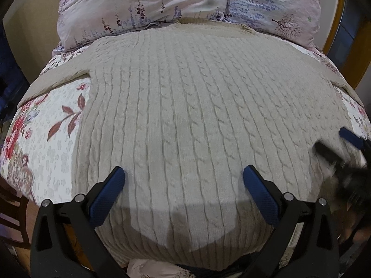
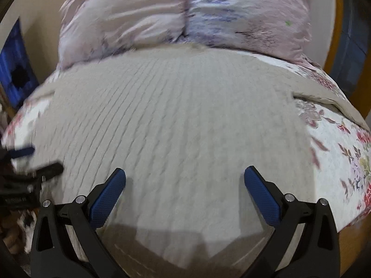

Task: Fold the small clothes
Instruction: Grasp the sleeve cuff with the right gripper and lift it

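From the left wrist view we see a beige cable-knit sweater (image 1: 185,106) spread flat on a bed covered by a white quilt with red and pink flowers (image 1: 53,139), its collar toward a pair of pale pink floral pillows (image 1: 162,7) at the head and its sleeves reaching out to both sides. Our left gripper (image 1: 184,176) hovers over the sweater's lower part with its jaws wide apart and nothing between them; our right gripper (image 1: 334,143) shows blurred at the right edge, also spread. From the right wrist view, which is blurred, our right gripper (image 2: 184,176) hangs over the same lower part of the sweater (image 2: 176,115), jaws wide and empty, with the left gripper (image 2: 34,159) at the left edge.
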`<action>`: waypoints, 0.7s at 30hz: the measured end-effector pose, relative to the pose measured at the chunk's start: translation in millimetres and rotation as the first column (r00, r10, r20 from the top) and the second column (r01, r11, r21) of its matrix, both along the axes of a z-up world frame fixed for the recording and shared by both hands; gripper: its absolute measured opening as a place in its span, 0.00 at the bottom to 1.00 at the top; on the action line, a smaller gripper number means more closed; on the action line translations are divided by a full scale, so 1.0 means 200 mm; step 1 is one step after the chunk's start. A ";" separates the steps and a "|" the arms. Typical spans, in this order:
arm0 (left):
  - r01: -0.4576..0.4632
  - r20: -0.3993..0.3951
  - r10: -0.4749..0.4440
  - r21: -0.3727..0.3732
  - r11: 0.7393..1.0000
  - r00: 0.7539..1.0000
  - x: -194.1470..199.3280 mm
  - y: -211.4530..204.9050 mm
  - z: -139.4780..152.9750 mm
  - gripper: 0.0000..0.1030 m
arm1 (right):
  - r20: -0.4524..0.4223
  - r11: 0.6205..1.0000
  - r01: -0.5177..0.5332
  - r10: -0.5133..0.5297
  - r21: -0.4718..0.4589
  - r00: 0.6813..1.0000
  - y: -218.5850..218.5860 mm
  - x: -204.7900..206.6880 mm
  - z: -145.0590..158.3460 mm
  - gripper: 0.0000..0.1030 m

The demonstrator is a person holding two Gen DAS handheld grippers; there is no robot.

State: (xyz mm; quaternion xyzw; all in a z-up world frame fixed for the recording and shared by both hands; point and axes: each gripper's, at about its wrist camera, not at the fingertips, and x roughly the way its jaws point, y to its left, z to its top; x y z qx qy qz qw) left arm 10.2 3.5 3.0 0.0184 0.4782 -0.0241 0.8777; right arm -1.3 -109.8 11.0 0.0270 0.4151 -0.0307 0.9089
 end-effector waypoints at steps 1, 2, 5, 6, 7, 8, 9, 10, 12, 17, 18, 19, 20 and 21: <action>-0.001 0.002 0.001 -0.003 1.000 1.000 0.02 0.01 0.01 0.98 | 0.016 0.999 0.023 -0.023 0.026 1.000 -0.06 0.02 0.03 0.99; -0.005 0.009 0.005 -0.009 1.000 1.000 0.04 0.02 0.02 0.98 | 0.038 0.996 0.056 -0.059 0.063 0.998 -0.15 0.04 0.08 0.99; -0.028 0.046 0.028 0.003 1.000 0.999 0.12 0.06 0.06 0.98 | 0.075 0.977 0.168 -0.179 0.128 0.981 -0.41 0.10 0.20 0.99; -0.033 0.055 0.032 0.016 0.999 0.998 0.14 0.06 0.08 0.98 | 0.088 0.966 0.213 -0.227 0.146 0.970 -0.51 0.11 0.24 0.99; -0.036 0.073 0.032 0.047 0.998 0.997 0.18 0.06 0.10 0.98 | 0.100 0.946 0.271 -0.291 0.176 0.952 -0.64 0.13 0.27 0.96; -0.035 0.088 0.028 0.073 0.997 0.996 0.20 0.06 0.11 0.98 | 0.095 0.932 0.304 -0.327 0.195 0.940 -0.72 0.15 0.29 0.93; -0.031 0.112 0.019 0.105 0.994 0.993 0.23 0.06 0.14 0.98 | 0.076 0.908 0.351 -0.376 0.227 0.924 -0.83 0.18 0.29 0.88; -0.027 0.127 0.012 0.122 0.992 0.992 0.26 0.06 0.16 0.98 | 0.039 0.864 0.410 -0.439 0.292 0.898 -0.98 0.20 0.28 0.82; -0.007 0.157 -0.012 0.119 0.993 0.988 0.32 0.07 0.21 0.98 | -0.025 0.788 0.480 -0.511 0.386 0.859 -1.16 0.22 0.24 0.71; 0.022 0.182 -0.029 0.041 0.999 0.983 0.47 0.14 0.28 0.98 | -0.176 0.570 0.608 -0.633 0.552 0.754 -1.52 0.23 0.07 0.61; 0.023 0.184 -0.029 0.035 0.999 0.982 0.50 0.14 0.28 0.98 | -0.184 0.556 0.617 -0.642 0.557 0.744 -1.54 0.24 0.06 0.59; 0.023 0.186 -0.029 0.032 0.999 0.982 0.53 0.14 0.28 0.98 | -0.195 0.533 0.632 -0.657 0.563 0.728 -1.58 0.24 0.03 0.57; 0.026 0.187 -0.032 0.033 0.999 0.982 0.56 0.15 0.28 0.98 | -0.197 0.524 0.635 -0.663 0.567 0.723 -1.59 0.24 0.02 0.56; 0.028 0.185 -0.034 0.035 0.999 0.982 0.59 0.14 0.28 0.98 | -0.202 0.512 0.642 -0.670 0.571 0.715 -1.62 0.26 0.00 0.51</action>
